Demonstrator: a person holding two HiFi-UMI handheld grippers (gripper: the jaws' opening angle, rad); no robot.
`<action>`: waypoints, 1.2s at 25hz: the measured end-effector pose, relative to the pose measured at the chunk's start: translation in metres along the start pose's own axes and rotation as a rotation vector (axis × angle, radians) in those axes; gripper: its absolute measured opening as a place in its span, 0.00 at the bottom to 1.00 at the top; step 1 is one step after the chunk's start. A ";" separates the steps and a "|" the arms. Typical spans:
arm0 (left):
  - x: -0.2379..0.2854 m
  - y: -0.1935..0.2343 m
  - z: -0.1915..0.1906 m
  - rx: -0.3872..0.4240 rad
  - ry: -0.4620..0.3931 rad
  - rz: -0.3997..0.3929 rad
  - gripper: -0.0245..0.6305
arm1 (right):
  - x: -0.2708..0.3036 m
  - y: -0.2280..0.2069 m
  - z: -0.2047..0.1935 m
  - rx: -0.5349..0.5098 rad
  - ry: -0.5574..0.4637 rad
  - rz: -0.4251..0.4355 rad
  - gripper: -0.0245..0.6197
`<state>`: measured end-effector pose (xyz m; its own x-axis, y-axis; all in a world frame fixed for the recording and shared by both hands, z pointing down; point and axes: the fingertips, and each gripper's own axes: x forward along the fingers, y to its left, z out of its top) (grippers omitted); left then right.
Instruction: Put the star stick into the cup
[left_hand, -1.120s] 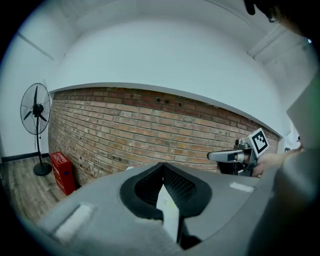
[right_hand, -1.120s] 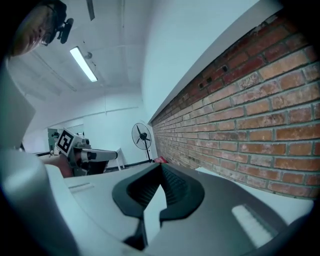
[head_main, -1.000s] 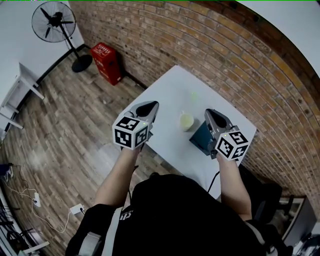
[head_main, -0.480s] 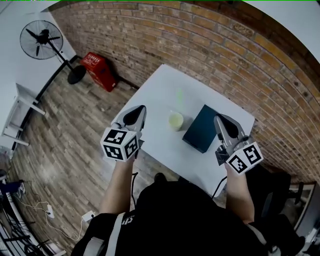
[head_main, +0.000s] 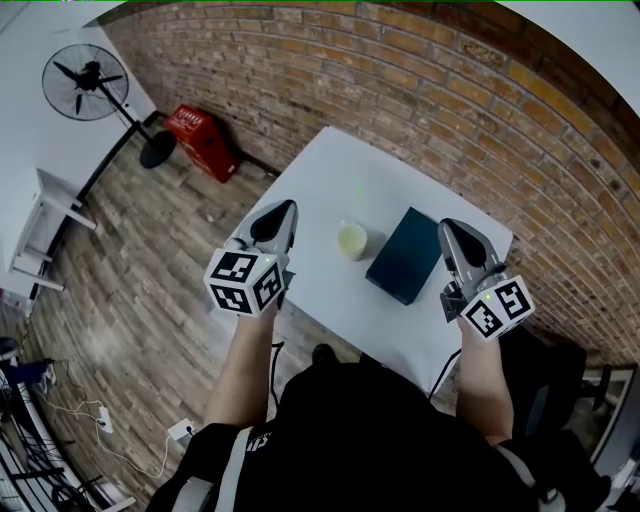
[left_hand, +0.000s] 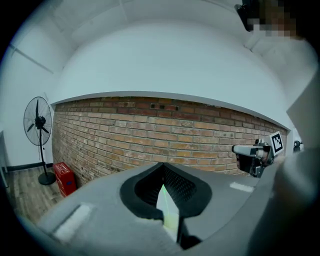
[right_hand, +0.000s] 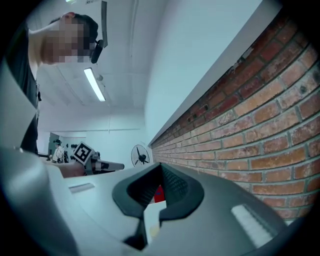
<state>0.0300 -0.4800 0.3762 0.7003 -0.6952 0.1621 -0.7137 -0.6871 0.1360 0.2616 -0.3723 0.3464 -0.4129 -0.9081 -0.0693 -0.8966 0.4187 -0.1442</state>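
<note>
1. The stick (head_main: 357, 187) lay flat on the white worktop (head_main: 400, 175), beyond the cup (head_main: 351, 240) and clear of it. It showed only as a faint pale green streak, and its star end was too small to make out.
2. The cup stood upright near the middle of the worktop, with a dark pad (head_main: 404, 256) just to its right.
3. The left gripper (head_main: 282, 212) hovered over the near left edge of the worktop. Its fingers were closed to a thin slit, with nothing between them.
4. The right gripper (head_main: 452, 228) hung at the right edge, beside the dark pad. Its fingers were pressed together and empty.
5. Neither gripper was near the stick, so the task looked not yet begun.
6. The stick would probably be very light and thin, and likely stiff enough to keep its shape when lifted by one point.
7. Lying flat on a smooth top, it could skate away from closing fingers, so a straight-down pinch across the shaft seemed wisest.
8. The best hold appeared to be mid-shaft or a little toward the star. That would leave the plain end free to go into the cup first.
9. The cup looked small and light, so a careless poke at its rim might tip it. The free gripper could steady it.
</note>
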 end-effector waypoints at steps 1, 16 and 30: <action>0.001 -0.001 0.000 0.003 -0.001 0.002 0.05 | 0.002 0.001 0.002 -0.006 -0.002 0.006 0.04; -0.003 0.002 0.000 0.004 -0.002 0.021 0.05 | 0.009 0.001 0.006 -0.056 0.027 -0.012 0.04; 0.000 -0.003 -0.005 -0.001 0.009 0.009 0.05 | 0.007 0.001 0.000 -0.046 0.040 -0.005 0.04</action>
<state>0.0315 -0.4768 0.3806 0.6939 -0.6992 0.1721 -0.7197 -0.6810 0.1353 0.2579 -0.3780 0.3459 -0.4139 -0.9099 -0.0286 -0.9046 0.4146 -0.0992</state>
